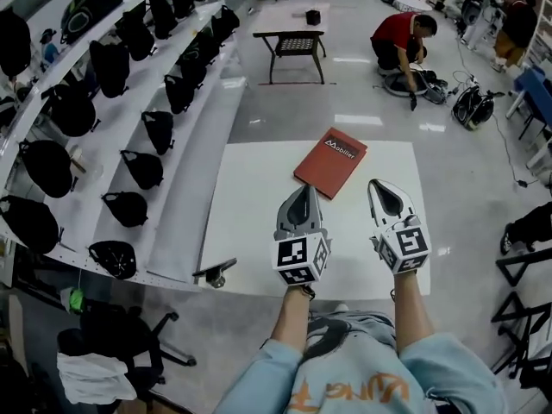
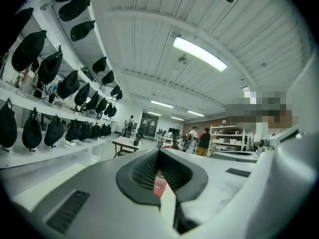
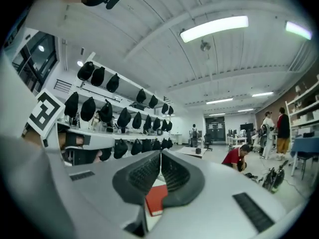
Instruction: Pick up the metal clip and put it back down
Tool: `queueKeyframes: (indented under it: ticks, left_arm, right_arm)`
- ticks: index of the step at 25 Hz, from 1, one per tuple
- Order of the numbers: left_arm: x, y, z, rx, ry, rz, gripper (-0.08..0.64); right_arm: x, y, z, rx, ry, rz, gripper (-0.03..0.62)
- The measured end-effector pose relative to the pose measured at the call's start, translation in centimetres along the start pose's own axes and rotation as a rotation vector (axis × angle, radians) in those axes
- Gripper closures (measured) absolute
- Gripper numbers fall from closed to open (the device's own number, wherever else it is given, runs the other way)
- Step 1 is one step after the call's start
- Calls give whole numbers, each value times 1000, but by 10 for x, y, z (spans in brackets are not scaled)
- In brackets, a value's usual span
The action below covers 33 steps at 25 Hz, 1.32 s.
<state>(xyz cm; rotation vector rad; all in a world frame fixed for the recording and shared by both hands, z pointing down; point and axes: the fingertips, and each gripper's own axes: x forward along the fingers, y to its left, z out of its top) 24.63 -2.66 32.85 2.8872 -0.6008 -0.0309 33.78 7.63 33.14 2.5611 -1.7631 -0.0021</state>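
Note:
A red book point(image 1: 330, 162) lies at the far middle of the white table point(image 1: 250, 205). A dark metal clip-like piece point(image 1: 216, 272) sits at the table's front left edge, left of both grippers. My left gripper point(image 1: 304, 193) and right gripper point(image 1: 383, 188) hover side by side over the near half of the table, pointing at the book. Both are shut with nothing between the pads. In the left gripper view the left gripper point(image 2: 159, 153) shows the red book point(image 2: 159, 187) through the gap below its pads. The right gripper point(image 3: 160, 156) shows the red book point(image 3: 155, 199) the same way.
White shelves with several black bags point(image 1: 129, 102) run along the left. A small table point(image 1: 291, 28) stands far off, and a person in red point(image 1: 401, 41) crouches on the floor beside it. An office chair point(image 1: 129, 343) is at the near left, and black stands point(image 1: 522, 266) are at the right.

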Motion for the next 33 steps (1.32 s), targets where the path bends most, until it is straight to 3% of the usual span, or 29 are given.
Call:
queueKeyframes:
  ticks: [5, 15, 27, 33]
  left_arm:
    - [16, -35, 12, 50, -17, -43, 551]
    - [42, -99, -13, 131, 36, -163, 551]
    - [65, -118, -7, 176, 22, -212, 551]
    - [67, -126, -11, 234, 27, -211, 551]
  right_arm:
    - [-20, -46, 2, -32, 42, -104, 560]
    - [-43, -91, 1, -33, 24, -166, 561]
    - [-43, -119, 18, -50, -24, -214, 560]
    - [-43, -121, 19, -50, -36, -207, 560]
